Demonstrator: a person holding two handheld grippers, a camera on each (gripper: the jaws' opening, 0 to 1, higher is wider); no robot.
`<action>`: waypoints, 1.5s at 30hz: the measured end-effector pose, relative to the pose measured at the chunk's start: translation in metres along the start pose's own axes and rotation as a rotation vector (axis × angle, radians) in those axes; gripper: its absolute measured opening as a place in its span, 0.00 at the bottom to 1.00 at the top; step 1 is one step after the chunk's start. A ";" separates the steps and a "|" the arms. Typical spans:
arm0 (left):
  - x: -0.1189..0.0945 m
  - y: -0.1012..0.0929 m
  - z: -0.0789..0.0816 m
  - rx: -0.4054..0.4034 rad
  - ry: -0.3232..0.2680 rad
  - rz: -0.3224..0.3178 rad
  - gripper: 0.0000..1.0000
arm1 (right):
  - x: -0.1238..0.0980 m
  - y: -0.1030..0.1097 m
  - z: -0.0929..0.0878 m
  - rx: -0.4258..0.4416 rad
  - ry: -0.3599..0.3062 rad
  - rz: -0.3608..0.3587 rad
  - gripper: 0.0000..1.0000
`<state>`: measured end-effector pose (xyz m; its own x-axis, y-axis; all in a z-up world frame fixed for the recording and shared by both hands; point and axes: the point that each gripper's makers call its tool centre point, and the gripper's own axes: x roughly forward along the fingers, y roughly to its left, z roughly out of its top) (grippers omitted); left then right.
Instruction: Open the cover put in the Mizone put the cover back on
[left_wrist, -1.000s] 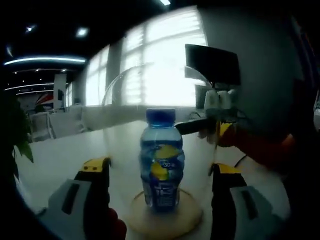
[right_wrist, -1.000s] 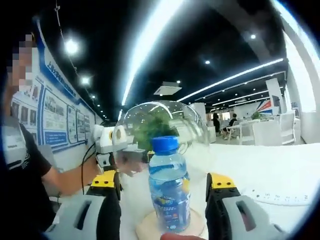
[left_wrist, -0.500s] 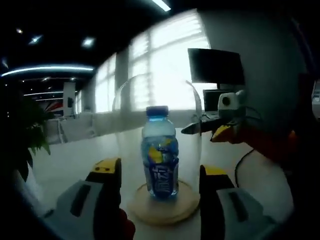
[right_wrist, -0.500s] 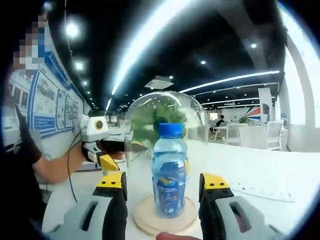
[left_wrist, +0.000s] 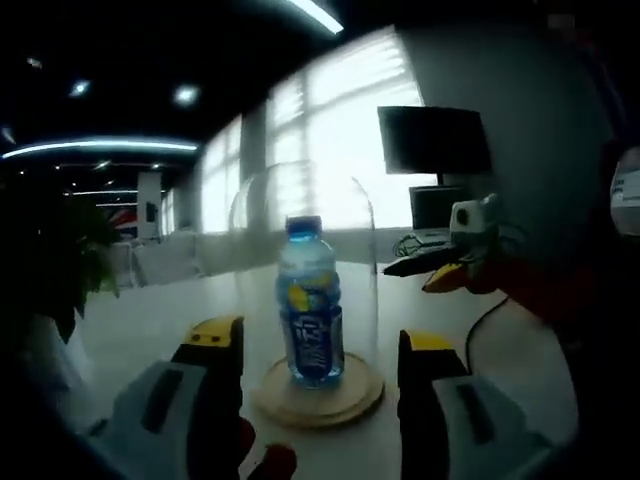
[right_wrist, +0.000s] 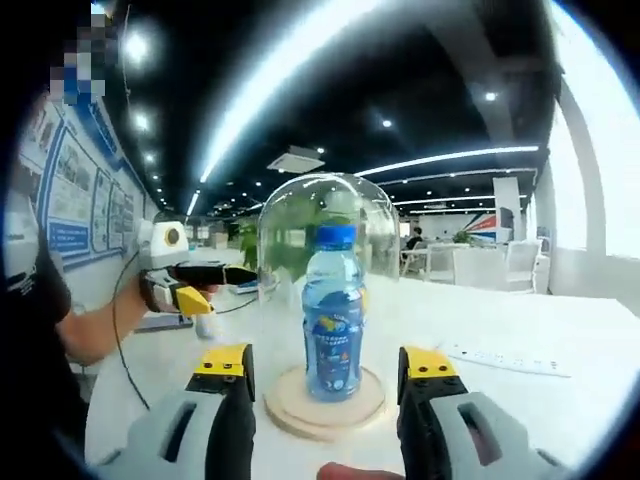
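Left gripper: jaws spread wide with nothing between them, standing clear of the wooden base ahead on the white table. In the right gripper view the same tool appears at the left, held level in a person's hand, just beside the dome without touching it; from this side its spread cannot be judged.

Right gripper: jaws likewise wide apart, holding nothing and touching nothing. In the left gripper view it sits to the right of the dome, apart from the glass.

Task items: the Mizone bottle stands upright at the centre of the round wooden base, blue cap up. The clear glass dome cover is seated over it, its rim resting on the base.

Margins and clearance: open tabletop lies on both sides of the base. A white power strip lies on the table to the right, well apart from the base. A leafy plant stands at the far left of the left gripper view; a dark monitor sits behind the table at the right.
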<state>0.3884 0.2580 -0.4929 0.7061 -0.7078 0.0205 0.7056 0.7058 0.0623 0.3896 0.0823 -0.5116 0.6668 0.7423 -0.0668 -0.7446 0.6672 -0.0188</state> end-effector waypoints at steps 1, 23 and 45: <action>-0.001 0.001 -0.002 -0.007 0.000 0.007 0.49 | -0.002 0.001 -0.003 0.000 0.001 -0.001 0.49; -0.027 -0.014 -0.025 -0.052 -0.011 0.054 0.45 | -0.037 0.004 -0.025 0.044 -0.049 -0.094 0.43; -0.047 -0.021 -0.062 -0.057 0.036 0.099 0.40 | -0.074 0.010 -0.058 0.060 -0.078 -0.121 0.42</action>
<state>0.3438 0.2785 -0.5572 0.7736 -0.6335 -0.0124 0.6336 0.7736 0.0045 0.3312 0.0303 -0.5648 0.7536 0.6572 0.0097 -0.6571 0.7529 0.0374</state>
